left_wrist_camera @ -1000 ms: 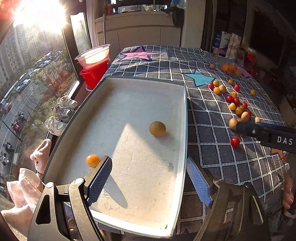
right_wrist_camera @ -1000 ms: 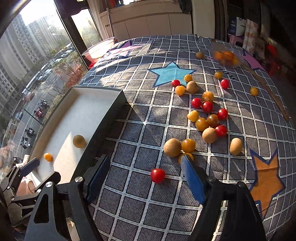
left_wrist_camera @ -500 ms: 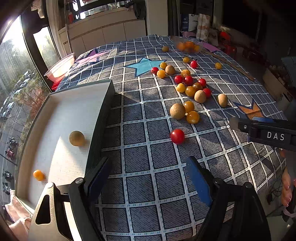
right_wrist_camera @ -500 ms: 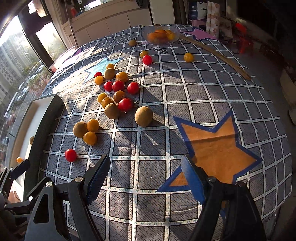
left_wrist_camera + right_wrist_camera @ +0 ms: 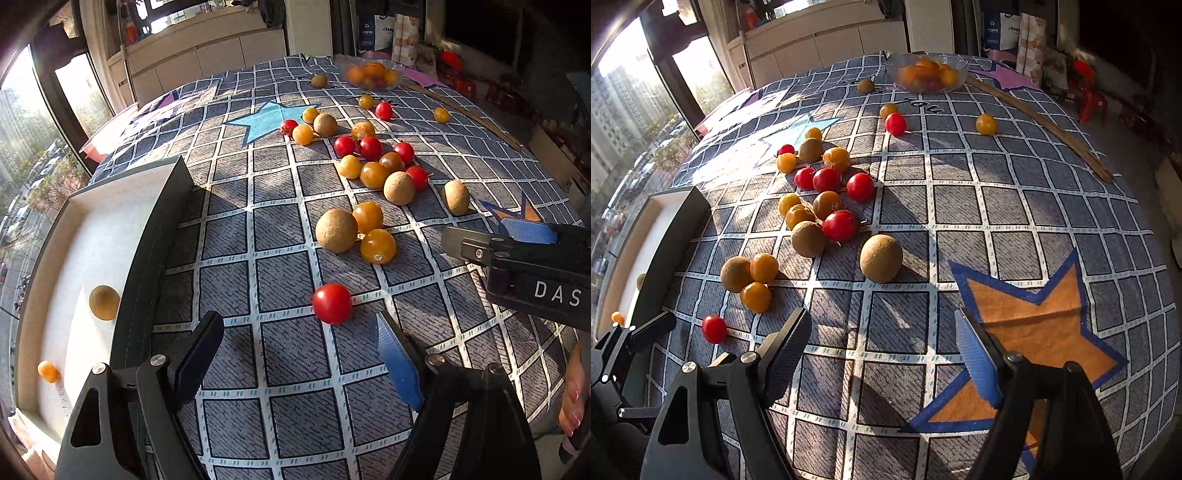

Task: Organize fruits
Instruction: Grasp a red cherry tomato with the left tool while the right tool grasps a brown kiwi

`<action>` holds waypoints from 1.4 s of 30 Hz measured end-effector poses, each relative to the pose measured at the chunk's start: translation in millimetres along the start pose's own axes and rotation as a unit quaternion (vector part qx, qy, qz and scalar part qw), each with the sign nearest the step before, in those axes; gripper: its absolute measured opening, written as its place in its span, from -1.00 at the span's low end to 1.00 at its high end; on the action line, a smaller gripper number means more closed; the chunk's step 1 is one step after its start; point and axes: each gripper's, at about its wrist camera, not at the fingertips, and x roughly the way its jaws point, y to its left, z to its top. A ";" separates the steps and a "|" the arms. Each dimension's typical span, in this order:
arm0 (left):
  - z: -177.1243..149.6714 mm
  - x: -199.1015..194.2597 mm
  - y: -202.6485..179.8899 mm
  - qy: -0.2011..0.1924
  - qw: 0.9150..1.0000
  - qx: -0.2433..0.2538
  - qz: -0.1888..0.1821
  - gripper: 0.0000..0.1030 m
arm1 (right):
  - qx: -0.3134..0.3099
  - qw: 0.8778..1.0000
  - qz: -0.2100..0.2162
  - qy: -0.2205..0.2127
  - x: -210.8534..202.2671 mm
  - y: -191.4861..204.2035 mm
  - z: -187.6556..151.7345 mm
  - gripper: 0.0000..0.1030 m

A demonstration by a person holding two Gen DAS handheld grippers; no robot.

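Sunlit through the big window at my left, the tabletop wears a grey checked cloth [image 5: 280, 229] with stars on it. Farthest left sits the white tray [image 5: 162, 229], holding one brown fruit [image 5: 104, 302] and a small orange one [image 5: 48, 371]. My left gripper [image 5: 295, 354] hangs above the cloth beside the tray, jaws spread wide and empty, with a lone red cherry tomato [image 5: 331, 303] just ahead between them. It looks light, smooth and thin-skinned, so I judge it would roll or split under a hard squeeze; I would close softly across its widest part. Further right lies the main scatter: brown fruits, likely longans though I cannot be sure, orange and red tomatoes touching in clumps. The nearest brown fruit [image 5: 881, 258] lies apart from the rest, firmer-shelled by its look and easier to pinch. My right gripper [image 5: 882, 347] hovers over the orange star [image 5: 1045, 332], jaws wide and holding nothing. A glass bowl [image 5: 927, 74] of fruit stands at the far edge.
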 end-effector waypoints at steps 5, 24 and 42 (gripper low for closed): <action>8.1 4.0 -3.8 -0.004 1.000 -0.001 -0.001 0.61 | -0.014 1.000 -0.013 -0.007 7.4 4.1 8.6 0.58; 12.3 0.9 -8.2 0.006 0.998 -0.011 -0.061 -0.60 | -0.027 0.999 -0.026 -0.018 14.1 10.7 22.1 -0.48; -15.3 -40.3 17.7 -0.016 0.999 -0.014 -0.046 -0.60 | 0.012 0.999 0.042 -0.011 -19.7 -0.9 -12.7 -0.47</action>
